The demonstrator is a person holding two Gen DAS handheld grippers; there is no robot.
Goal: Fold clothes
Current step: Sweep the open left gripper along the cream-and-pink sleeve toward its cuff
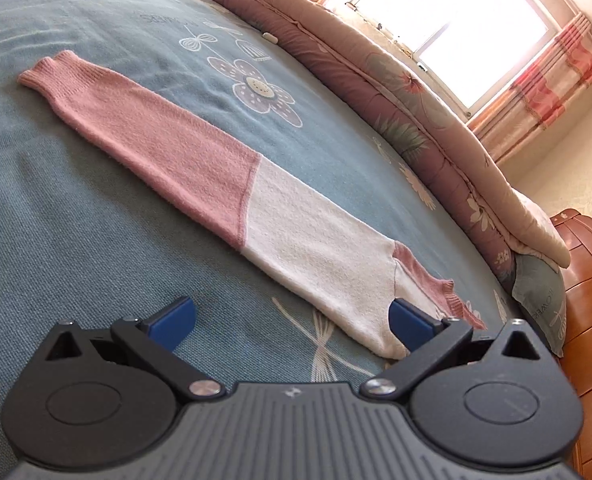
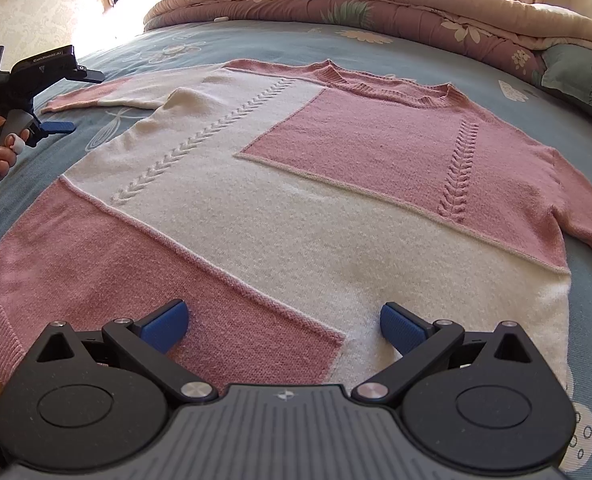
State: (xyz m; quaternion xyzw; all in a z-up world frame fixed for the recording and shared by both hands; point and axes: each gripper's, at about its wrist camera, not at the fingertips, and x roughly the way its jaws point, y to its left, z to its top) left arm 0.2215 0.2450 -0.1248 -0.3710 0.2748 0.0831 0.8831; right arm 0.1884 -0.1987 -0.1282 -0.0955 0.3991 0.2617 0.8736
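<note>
A pink and white knitted sweater [image 2: 296, 208] lies spread flat, front up, on the blue bed cover. In the left wrist view one sleeve [image 1: 199, 168] stretches away from the body, pink at the cuff, white near the shoulder. My left gripper [image 1: 291, 324] stands open just above the bed, its right pad beside the sleeve's armpit end, nothing between its fingers. In the right wrist view the left gripper [image 2: 61, 126] shows at the far left, held by a hand. My right gripper [image 2: 283, 328] is open over the sweater's hem, holding nothing.
A folded floral quilt [image 2: 376, 8] runs along the far side of the bed [image 1: 47, 220], with a blue pillow [image 2: 576, 76] at its right end. A wooden headboard [image 1: 588, 288] stands beyond it. A bright window [image 1: 452, 20] with curtains is behind the quilt.
</note>
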